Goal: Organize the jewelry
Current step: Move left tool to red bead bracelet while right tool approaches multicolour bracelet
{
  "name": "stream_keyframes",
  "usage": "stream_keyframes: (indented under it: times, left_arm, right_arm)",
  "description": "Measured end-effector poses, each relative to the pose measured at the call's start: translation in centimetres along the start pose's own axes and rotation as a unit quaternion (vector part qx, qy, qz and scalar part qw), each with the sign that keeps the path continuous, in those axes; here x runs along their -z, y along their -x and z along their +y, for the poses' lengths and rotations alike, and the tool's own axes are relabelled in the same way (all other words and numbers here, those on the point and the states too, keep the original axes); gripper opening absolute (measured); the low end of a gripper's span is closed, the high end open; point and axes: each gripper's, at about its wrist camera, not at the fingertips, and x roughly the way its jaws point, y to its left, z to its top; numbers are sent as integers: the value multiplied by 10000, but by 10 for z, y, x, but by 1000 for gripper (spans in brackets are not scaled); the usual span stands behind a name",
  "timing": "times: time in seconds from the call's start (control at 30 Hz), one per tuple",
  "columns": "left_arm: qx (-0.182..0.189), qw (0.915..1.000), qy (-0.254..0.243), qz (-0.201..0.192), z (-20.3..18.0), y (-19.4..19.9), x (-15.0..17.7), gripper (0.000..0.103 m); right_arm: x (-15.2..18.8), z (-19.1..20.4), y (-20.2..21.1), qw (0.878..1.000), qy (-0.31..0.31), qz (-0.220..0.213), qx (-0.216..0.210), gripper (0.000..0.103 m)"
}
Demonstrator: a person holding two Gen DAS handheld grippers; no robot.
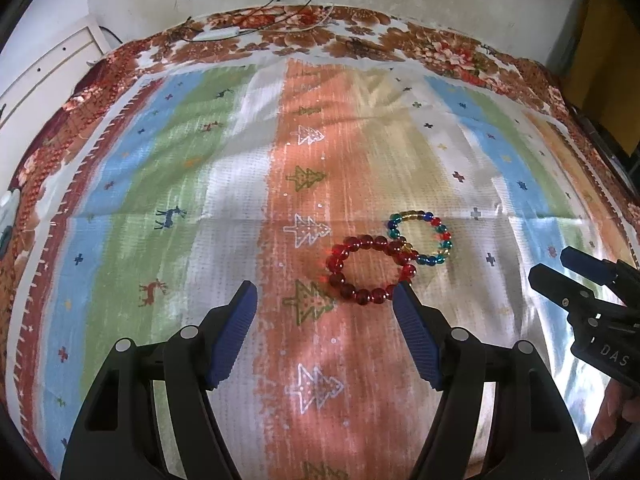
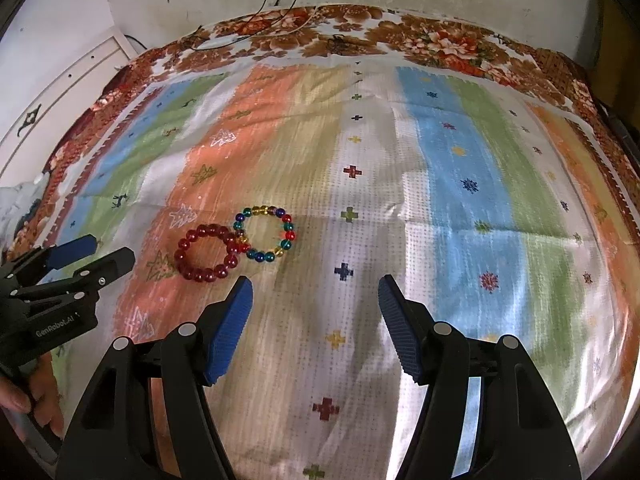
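Observation:
A red bead bracelet (image 1: 370,270) lies flat on the striped cloth, overlapping a multicoloured bead bracelet (image 1: 422,238) to its right. Both also show in the right wrist view, the red bracelet (image 2: 208,254) left of the multicoloured bracelet (image 2: 266,234). My left gripper (image 1: 326,292) is open and empty, its right fingertip (image 1: 402,296) just beside the red bracelet's near edge. My right gripper (image 2: 314,286) is open and empty, to the right of both bracelets. Each gripper shows in the other's view: the right gripper (image 1: 546,264) and the left gripper (image 2: 110,252).
The striped cloth (image 1: 240,184) with tree and cross prints covers a floral bedspread (image 1: 360,28). Thin cables (image 1: 280,20) lie at the far edge by the wall. A white panel (image 1: 48,68) stands at the left.

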Motion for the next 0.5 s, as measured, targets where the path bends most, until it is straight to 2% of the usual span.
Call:
stream_keyframes:
  times: [0.5]
  left_arm:
    - [33,9995,-90,291,1,-35,-10,70]
  right_arm:
    - [-14,0,-39,9997,-92,231,-6,65]
